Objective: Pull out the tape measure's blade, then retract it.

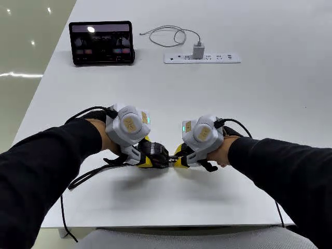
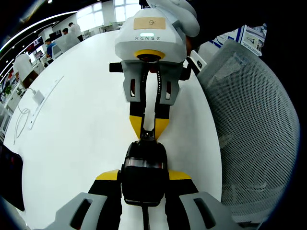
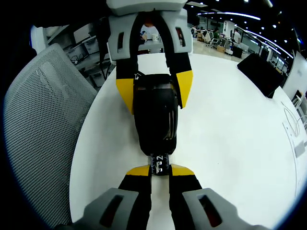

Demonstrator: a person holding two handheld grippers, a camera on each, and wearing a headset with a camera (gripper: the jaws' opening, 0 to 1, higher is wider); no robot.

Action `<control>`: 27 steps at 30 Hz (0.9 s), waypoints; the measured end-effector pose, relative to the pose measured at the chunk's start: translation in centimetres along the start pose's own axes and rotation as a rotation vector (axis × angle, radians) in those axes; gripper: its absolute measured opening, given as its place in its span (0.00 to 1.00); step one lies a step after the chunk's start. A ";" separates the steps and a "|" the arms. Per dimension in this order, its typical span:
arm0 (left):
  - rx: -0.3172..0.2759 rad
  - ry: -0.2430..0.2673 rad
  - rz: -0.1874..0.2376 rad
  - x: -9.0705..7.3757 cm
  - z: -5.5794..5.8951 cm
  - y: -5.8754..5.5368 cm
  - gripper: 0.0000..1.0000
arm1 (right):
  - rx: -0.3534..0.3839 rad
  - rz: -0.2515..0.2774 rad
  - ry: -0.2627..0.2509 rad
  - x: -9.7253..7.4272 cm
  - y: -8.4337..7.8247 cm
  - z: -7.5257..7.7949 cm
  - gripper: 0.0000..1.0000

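A black tape measure [image 1: 157,152] rests on the white table [image 1: 218,98] near its front edge. My left gripper [image 1: 149,153] is shut on the case, its yellow-tipped jaws on either side of the body [image 2: 144,165]. Only a short stretch of blade [image 3: 159,164], with black markings, is out of the case [image 3: 154,112]. My right gripper [image 3: 160,170] is shut on that blade end, facing the left gripper [image 3: 154,86] closely. In the left gripper view the right gripper [image 2: 148,125] comes in from above and pinches the blade tip just beyond the case. In the head view the right gripper [image 1: 178,157] nearly touches the case.
A dark tablet [image 1: 101,42] stands at the back left. A white power strip [image 1: 202,57] with a charger and looped cable lies behind centre. A grey mesh chair [image 2: 249,120] sits beside the table edge. Black cables trail from both grippers.
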State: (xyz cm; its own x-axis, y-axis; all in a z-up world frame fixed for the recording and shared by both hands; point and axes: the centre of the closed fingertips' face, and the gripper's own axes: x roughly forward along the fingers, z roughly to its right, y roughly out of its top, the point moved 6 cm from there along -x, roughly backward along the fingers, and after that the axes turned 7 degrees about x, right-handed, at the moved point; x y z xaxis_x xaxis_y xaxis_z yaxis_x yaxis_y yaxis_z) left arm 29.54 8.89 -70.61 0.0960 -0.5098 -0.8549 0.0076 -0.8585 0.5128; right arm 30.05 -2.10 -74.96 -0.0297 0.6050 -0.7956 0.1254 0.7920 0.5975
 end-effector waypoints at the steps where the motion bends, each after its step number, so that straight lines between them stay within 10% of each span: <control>1: 0.000 0.000 0.002 0.0 0.0 0.0 0.30 | 0.001 0.001 0.000 -0.1 -0.1 0.0 0.07; 27: 0.015 0.004 0.004 0.0 0.2 0.2 0.30 | 0.030 -0.014 -0.024 -1.4 -1.6 0.3 0.08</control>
State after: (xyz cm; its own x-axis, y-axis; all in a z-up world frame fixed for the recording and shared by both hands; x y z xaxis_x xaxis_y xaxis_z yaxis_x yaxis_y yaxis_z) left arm 29.40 8.72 -70.58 0.1002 -0.5134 -0.8523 -0.0076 -0.8569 0.5153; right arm 30.19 -4.31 -74.83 -0.0076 0.5917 -0.8061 0.1546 0.7972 0.5836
